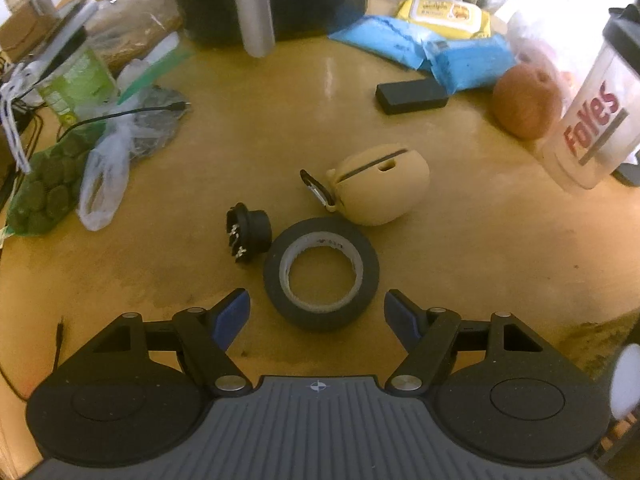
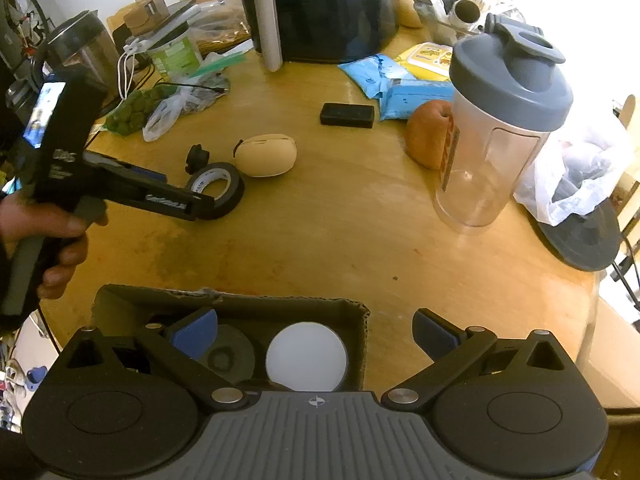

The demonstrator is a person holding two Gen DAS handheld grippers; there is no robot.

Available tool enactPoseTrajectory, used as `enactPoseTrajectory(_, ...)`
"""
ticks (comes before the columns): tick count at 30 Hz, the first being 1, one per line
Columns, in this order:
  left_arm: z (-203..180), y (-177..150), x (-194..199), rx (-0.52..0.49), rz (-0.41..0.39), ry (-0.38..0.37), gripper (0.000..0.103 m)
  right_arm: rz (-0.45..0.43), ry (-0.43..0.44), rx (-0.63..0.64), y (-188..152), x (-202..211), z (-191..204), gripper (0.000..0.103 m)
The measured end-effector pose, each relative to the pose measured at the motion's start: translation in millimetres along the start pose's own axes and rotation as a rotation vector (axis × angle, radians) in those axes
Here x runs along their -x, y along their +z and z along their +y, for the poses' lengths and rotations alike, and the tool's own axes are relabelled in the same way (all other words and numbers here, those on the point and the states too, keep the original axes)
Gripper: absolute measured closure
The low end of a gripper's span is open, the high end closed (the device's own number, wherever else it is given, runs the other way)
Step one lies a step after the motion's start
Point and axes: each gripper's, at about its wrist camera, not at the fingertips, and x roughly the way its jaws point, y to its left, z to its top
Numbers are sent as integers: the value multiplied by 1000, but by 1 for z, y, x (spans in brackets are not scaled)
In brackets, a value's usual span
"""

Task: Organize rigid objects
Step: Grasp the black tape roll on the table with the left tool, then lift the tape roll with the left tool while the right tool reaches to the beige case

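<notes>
A black tape roll [image 1: 320, 276] lies flat on the wooden table [image 1: 224, 168]. My left gripper [image 1: 316, 314] hangs open just above its near edge, one blue pad on each side and neither touching it. A small black plug [image 1: 250, 236] sits at the roll's left, and a tan rubber case [image 1: 380, 188] lies behind it. In the right wrist view, a hand [image 2: 48, 240] holds the left gripper [image 2: 186, 192] over the tape roll [image 2: 218, 192]. My right gripper [image 2: 314, 334] is open and holds nothing above a cardboard box [image 2: 356, 312], which contains a white disc [image 2: 306, 360] and a grey disc [image 2: 228, 356].
A black rectangular block [image 1: 412, 96], a round fruit [image 1: 524, 104] and a clear shaker bottle [image 2: 496, 120] stand at the right. Bags of green items [image 1: 44, 196] and a cable lie left. A dark air fryer [image 2: 320, 8] and blue packets [image 2: 400, 84] fill the back.
</notes>
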Motion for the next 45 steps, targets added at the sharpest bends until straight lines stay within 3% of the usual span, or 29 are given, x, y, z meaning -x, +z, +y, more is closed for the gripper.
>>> enactPoseTrajectory(8, 3, 11, -27, 11, 41, -29, 29, -2, -20, -31, -2, 2, -5, 0)
enactPoseTrajectory(22, 3, 14, -34, 11, 19, -60, 31, -6, -38, -58, -5, 4, -10, 0)
enactPoseTrajectory(33, 3, -6, -7, 22, 5, -100, 31, -10, -20, -27, -2, 4, -3, 0)
enactPoseTrajectory(45, 11, -27, 51, 108, -97, -104, 31, -20, 16, 38, 4, 1, 8, 0)
